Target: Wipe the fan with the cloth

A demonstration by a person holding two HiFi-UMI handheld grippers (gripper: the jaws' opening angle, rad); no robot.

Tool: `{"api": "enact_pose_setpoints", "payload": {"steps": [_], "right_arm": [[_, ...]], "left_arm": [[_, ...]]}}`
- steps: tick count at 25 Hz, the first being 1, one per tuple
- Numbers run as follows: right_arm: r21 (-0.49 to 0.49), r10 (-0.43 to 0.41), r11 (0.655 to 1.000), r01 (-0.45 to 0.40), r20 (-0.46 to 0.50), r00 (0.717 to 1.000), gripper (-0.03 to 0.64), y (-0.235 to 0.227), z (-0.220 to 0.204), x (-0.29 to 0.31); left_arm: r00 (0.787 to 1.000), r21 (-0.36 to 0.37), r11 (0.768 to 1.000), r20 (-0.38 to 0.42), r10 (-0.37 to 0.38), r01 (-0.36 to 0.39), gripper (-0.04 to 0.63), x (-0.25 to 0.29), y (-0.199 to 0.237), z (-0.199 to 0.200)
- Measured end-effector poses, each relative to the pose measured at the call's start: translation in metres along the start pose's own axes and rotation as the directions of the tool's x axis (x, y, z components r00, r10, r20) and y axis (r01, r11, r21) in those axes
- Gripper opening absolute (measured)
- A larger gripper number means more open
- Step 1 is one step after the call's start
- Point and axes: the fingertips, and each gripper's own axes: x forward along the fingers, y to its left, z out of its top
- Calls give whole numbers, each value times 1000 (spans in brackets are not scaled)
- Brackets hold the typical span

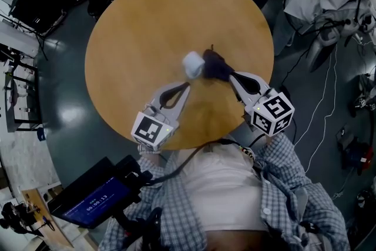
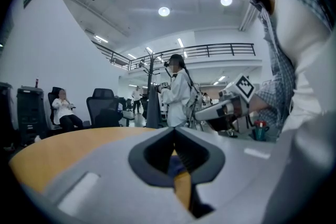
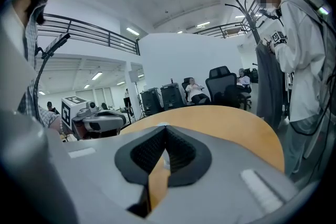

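Note:
A small white fan (image 1: 192, 64) stands near the middle of the round wooden table (image 1: 141, 26). A dark cloth (image 1: 217, 66) lies bunched against its right side. My left gripper (image 1: 188, 84) is shut, its tips just short of the fan's near side. My right gripper (image 1: 231, 74) is also shut, and its tips reach the cloth's near right edge. In the left gripper view the jaws meet at the tip (image 2: 174, 129), with a dark blue patch showing low in the gap. In the right gripper view the jaws (image 3: 166, 127) meet too, and nothing shows pinched between them.
A person in white (image 2: 177, 93) stands beyond the table by a coat stand. Office chairs and seated people (image 3: 195, 89) are further off. Cables lie on the floor (image 1: 320, 103) to the right. A screen (image 1: 97, 200) sits at my lower left.

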Motion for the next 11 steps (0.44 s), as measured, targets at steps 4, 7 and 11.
{"api": "enact_pose_setpoints", "payload": {"steps": [4,7,11], "right_arm": [[11,-2,1000,2,-8,1000,3,-9,0,2],[13,-1,1000,1,-12,1000,3,-11,0,6],[8,-6,1000,6,-15,1000,3,7,2,-4]], "left_arm": [[1000,4,1000,-6,-11,11,2,10,0,1],[1000,1,1000,0,-14,14,2,11,3,1],[1000,-29,999,8,-27,27,2,-6,-8,12]]}}
